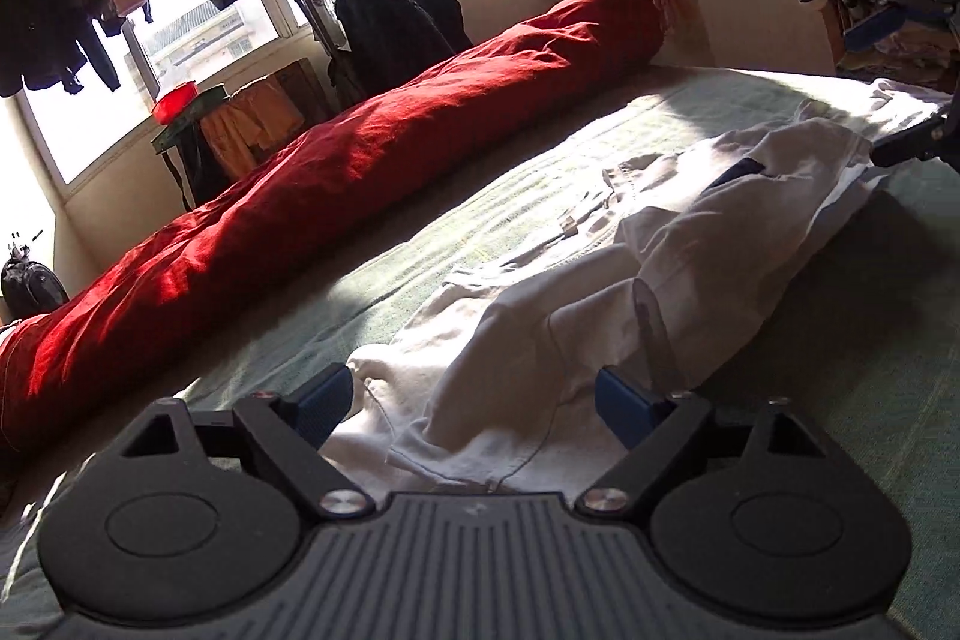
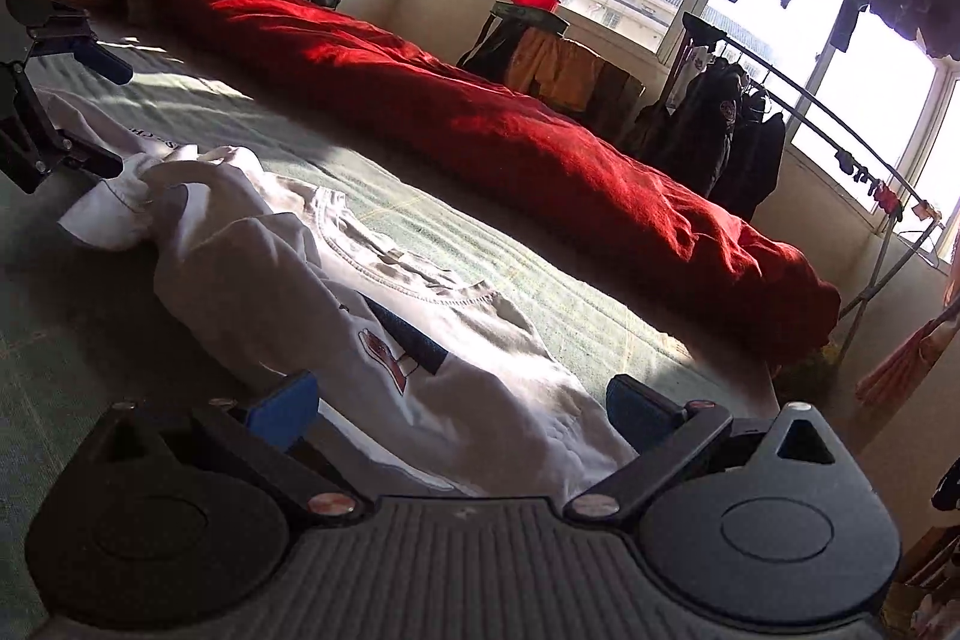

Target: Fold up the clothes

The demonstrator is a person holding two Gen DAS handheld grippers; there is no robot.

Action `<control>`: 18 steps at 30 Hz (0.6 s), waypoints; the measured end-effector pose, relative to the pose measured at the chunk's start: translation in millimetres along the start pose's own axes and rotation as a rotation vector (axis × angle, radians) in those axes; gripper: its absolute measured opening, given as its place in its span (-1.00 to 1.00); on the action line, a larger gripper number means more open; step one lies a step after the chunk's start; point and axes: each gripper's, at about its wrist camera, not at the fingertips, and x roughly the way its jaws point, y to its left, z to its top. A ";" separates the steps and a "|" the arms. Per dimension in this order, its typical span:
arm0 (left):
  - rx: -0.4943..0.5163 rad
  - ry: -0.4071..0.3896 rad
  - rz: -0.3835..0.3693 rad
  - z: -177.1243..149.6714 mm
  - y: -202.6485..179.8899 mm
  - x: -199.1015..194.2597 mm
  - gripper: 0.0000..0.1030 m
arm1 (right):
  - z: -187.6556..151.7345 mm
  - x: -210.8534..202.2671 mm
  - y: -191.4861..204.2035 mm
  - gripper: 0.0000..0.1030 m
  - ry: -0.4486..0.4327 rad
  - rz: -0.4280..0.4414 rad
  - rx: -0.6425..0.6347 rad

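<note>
1. While sun falls across the green bed cover (image 1: 528,172), it carries everything else: a long red rolled quilt (image 1: 360,160) lies along its window side, well apart from the work.

2. Nearer the camera, a white T-shirt (image 1: 690,244) lies crumpled lengthwise on the cover, bunched into ridges instead of spread flat; a small printed patch shows on its cloth in the right wrist view.

3. At one end of the shirt, the left gripper (image 1: 474,400) hangs low with its blue pads (image 1: 324,400) apart. White cloth lies between them, but neither pad presses on it, so nothing is gripped.

4. At the opposite end, the right gripper (image 2: 462,412) also stands with its pads wide apart, the shirt's cloth running between them and loose.

5. My reading of the step: the garment is being taken up at both ends for straightening, and no fold is made yet, so the task is near its beginning for this piece.

6. The next move calls for each gripper to settle on a single hem or shoulder edge and pinch it, then for both to draw apart so the cloth lies flat. Catching several bunched layers at once would likely keep the wrinkles in.
</note>
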 end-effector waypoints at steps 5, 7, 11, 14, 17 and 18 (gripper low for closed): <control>0.114 0.034 -0.059 5.6 -30.4 4.7 0.04 | 0.1 -17.4 24.6 1.00 0.025 0.050 -0.045; 0.127 0.033 -0.072 10.5 -38.3 12.5 0.04 | 0.8 -19.5 30.3 1.00 0.031 0.072 -0.041; 0.218 0.034 -0.011 15.8 -56.3 34.2 0.05 | 0.3 -18.1 39.5 1.00 0.047 0.095 -0.044; 0.318 0.057 0.067 13.8 -66.6 50.6 0.00 | -1.1 -14.8 43.1 1.00 0.052 0.103 -0.048; 0.394 0.060 0.127 9.0 -71.9 56.3 -0.22 | -4.0 -12.4 43.1 1.00 0.060 0.094 -0.050; 0.415 0.055 0.146 7.4 -73.2 56.0 -0.22 | -5.2 -11.3 42.8 1.00 0.066 0.086 -0.055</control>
